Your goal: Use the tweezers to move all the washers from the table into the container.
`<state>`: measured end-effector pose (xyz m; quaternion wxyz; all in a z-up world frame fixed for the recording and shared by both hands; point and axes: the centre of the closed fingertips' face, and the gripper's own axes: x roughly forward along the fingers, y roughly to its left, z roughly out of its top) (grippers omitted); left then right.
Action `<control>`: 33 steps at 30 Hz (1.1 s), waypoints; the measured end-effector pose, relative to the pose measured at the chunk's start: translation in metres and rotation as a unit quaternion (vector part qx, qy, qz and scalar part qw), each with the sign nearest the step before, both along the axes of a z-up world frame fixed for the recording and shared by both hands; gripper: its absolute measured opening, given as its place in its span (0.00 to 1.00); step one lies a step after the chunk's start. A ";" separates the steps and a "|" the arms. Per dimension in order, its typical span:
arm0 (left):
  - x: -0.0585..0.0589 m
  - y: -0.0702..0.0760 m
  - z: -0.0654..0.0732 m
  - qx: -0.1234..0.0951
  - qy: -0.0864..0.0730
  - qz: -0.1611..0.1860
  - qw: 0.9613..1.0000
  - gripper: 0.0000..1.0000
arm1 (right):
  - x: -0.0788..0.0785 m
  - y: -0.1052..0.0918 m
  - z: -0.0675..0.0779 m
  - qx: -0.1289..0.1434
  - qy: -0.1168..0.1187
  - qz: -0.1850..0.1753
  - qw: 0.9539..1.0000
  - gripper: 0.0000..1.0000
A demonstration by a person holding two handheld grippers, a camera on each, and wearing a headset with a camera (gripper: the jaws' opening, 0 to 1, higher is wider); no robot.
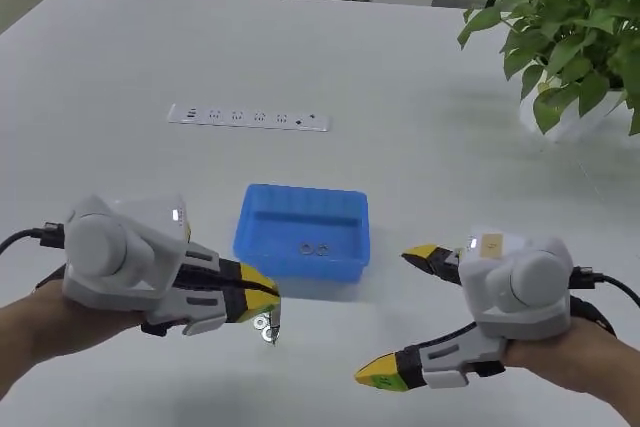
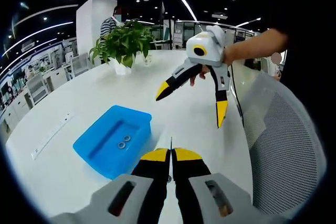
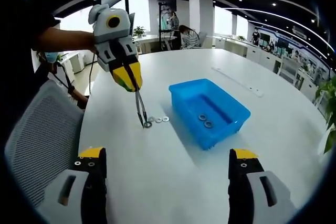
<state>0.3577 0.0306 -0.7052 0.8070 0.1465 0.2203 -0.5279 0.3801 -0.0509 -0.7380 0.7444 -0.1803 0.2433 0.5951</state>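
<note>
At the left of the head view, the left gripper [image 1: 262, 297] has its two jaws pressed together on the tweezers [image 1: 272, 328], which point down to the white tabletop [image 1: 120, 67]. In the right gripper view the tips of the tweezers come down at the nearest of the loose washers [image 3: 157, 120], which lie in a short row on the tabletop. Whether the tips really pinch this washer, I cannot tell. In the head view these loose washers are at about 7 o'clock from the blue container [image 1: 290, 269], near it but not touching it. The container stands in the middle, and two washers [image 1: 313, 249] lie side by side on its floor. At about 11 o'clock from the container, well apart, a white power strip [image 1: 248, 117] lies flat. At about 4 o'clock from the container, the right gripper [image 1: 385, 316] is held above the tabletop with its jaws wide apart and nothing between them. Far at about 2 o'clock, a green plant [image 1: 570, 37] stands at the edge of the tabletop.
</note>
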 end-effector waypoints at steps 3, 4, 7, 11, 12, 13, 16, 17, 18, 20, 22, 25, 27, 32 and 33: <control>-0.001 -0.001 0.001 0.001 0.000 -0.003 1.000 0.06 | -0.001 0.002 0.001 0.006 -0.004 0.008 1.000 0.94; -0.002 -0.001 0.001 0.002 0.000 -0.005 1.000 0.06 | -0.002 0.003 0.002 0.008 -0.005 0.011 1.000 0.93; -0.002 0.000 0.000 0.003 0.000 -0.008 1.000 0.06 | -0.004 0.007 0.002 0.013 -0.008 0.023 1.000 0.89; -0.005 -0.001 0.002 0.006 0.001 -0.013 1.000 0.06 | -0.007 0.014 0.004 0.017 -0.013 0.040 0.999 0.84; -0.005 -0.002 0.002 0.007 0.001 -0.013 1.000 0.06 | -0.007 0.016 0.003 0.017 -0.012 0.043 0.999 0.83; -0.005 -0.002 0.003 0.008 0.001 -0.014 1.000 0.06 | -0.007 0.018 0.003 0.018 -0.014 0.048 0.999 0.82; -0.006 -0.002 0.003 0.010 0.001 -0.015 1.000 0.06 | -0.007 0.023 0.003 0.020 -0.015 0.056 0.998 0.78; -0.006 -0.002 0.003 0.011 0.001 -0.016 1.000 0.06 | -0.007 0.026 0.003 0.021 -0.014 0.061 0.998 0.76; -0.006 -0.003 0.004 0.011 0.002 -0.018 1.000 0.06 | -0.007 0.028 0.003 0.022 -0.015 0.064 0.998 0.75; -0.007 -0.004 0.004 0.013 0.003 -0.020 1.000 0.06 | -0.007 0.032 0.002 0.020 -0.018 0.074 0.997 0.72; -0.007 -0.004 0.004 0.014 0.004 -0.023 1.000 0.06 | -0.007 0.036 0.000 0.021 -0.017 0.083 0.996 0.70; -0.007 -0.004 0.004 0.014 0.006 -0.025 1.000 0.06 | -0.009 0.043 -0.003 0.019 -0.017 0.098 0.995 0.64; -0.007 -0.004 0.004 0.015 0.006 -0.027 1.000 0.06 | -0.011 0.048 -0.005 0.017 -0.017 0.111 0.994 0.60; -0.006 -0.004 0.004 0.016 0.009 -0.030 0.999 0.06 | -0.018 0.059 -0.012 0.003 -0.031 0.154 0.988 0.51; -0.005 -0.003 0.003 0.016 0.009 -0.031 0.999 0.05 | -0.019 0.061 -0.013 0.000 -0.032 0.159 0.987 0.49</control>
